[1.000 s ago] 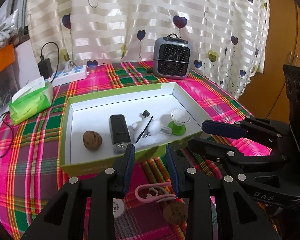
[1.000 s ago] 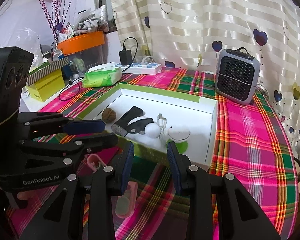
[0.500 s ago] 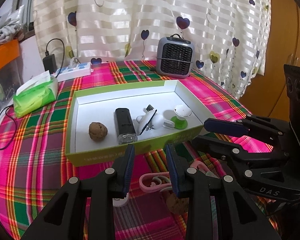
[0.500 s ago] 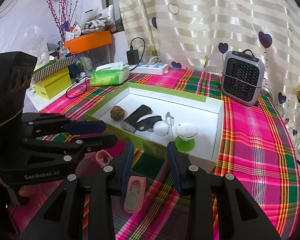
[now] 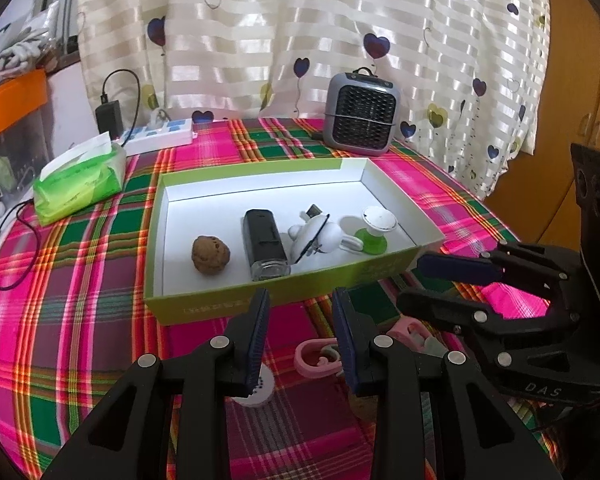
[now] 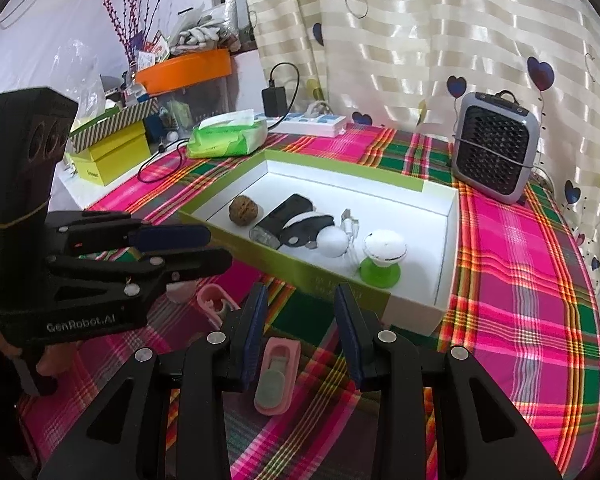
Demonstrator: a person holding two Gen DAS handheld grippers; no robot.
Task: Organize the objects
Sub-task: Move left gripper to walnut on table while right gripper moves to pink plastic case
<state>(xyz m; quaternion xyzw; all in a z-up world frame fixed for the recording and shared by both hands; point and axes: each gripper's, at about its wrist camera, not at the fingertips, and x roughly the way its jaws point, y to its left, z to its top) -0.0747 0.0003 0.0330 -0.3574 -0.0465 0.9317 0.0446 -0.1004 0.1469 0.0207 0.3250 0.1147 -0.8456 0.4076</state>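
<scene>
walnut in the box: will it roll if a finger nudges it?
Probably. The walnut looks near-round and lies loose on the smooth white floor of the box, with bare floor on its left. Its wrinkled shell should grip fingers reasonably. It looks small and rigid, so likely light and unlikely to deform.

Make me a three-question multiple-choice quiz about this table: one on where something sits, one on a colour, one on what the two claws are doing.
1. Where is the brown walnut?
A. in the green box
B. on the tissue pack
C. beside the heater

2. What colour is the clip lying below the right gripper?
A. blue
B. pink
C. yellow

3. What state are the left gripper and the right one in?
A. both clamping something
B. one open
C. both open, holding nothing

Answers: 1 A, it rests on the box's white floor. 2 B, pink on the plaid cloth. 3 C, each shows a bare gap.
</scene>
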